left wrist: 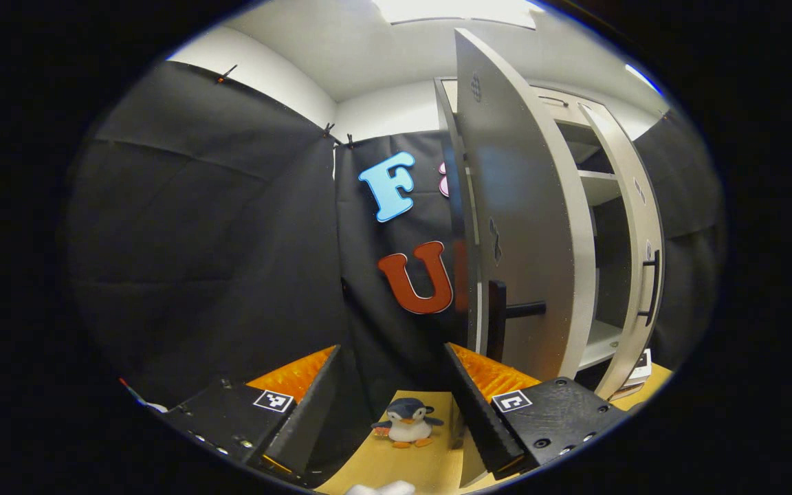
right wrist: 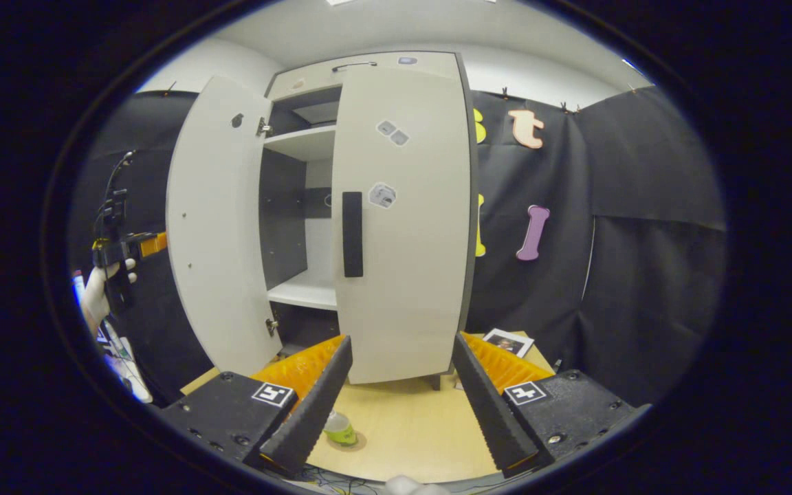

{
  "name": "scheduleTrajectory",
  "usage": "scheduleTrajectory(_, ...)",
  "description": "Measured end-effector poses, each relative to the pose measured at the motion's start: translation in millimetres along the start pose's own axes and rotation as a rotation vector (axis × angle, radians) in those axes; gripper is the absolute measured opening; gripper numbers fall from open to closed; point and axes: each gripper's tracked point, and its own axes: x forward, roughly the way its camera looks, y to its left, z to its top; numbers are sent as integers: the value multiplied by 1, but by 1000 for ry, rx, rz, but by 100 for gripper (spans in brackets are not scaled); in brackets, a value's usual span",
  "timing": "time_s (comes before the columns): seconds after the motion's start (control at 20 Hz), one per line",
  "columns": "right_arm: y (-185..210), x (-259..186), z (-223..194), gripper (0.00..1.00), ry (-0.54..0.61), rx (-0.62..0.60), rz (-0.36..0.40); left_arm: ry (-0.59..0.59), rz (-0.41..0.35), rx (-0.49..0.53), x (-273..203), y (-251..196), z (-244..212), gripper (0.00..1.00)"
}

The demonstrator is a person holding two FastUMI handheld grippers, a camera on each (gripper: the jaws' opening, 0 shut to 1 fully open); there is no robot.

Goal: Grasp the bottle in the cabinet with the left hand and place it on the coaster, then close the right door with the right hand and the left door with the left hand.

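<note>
On the wooden tabletop (right wrist: 410,426) before the cabinet (right wrist: 368,75), the bottle (right wrist: 339,427) sits on its coaster; right door (right wrist: 403,227) shut. The empty, spread left gripper (left wrist: 396,412) nears the left door (left wrist: 520,227), judged next to be pushed closed; right gripper (right wrist: 399,405) open, idle.

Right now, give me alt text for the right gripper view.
A pale cabinet stands on a wooden table, right door nearly shut and left door wide open. The open right tongs frame a green bottle on its coaster.
</note>
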Motion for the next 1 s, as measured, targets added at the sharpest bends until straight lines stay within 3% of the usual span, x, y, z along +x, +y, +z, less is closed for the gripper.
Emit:
scheduleTrajectory(0.05,-1,0,0,96,1,5,5,0,0,1,-2,-4,2,85)
scheduleTrajectory(0.1,-1,1,-1,97,2,9,10,0,-5,0,-4,-11,2,89)
scheduleTrajectory(0.45,-25,0,2,96,-9,11,-8,-3,-57,-4,-16,-60,5,89)
scheduleTrajectory(0.5,-27,-1,2,94,-11,13,-11,-3,-65,-4,-16,-68,5,94)
scheduleTrajectory(0.55,-31,0,3,94,-12,14,-14,-7,-74,-2,-16,-76,7,89)
scheduleTrajectory(1.0,-45,-1,11,96,-23,29,-21,18,-173,-15,2,-157,4,90)
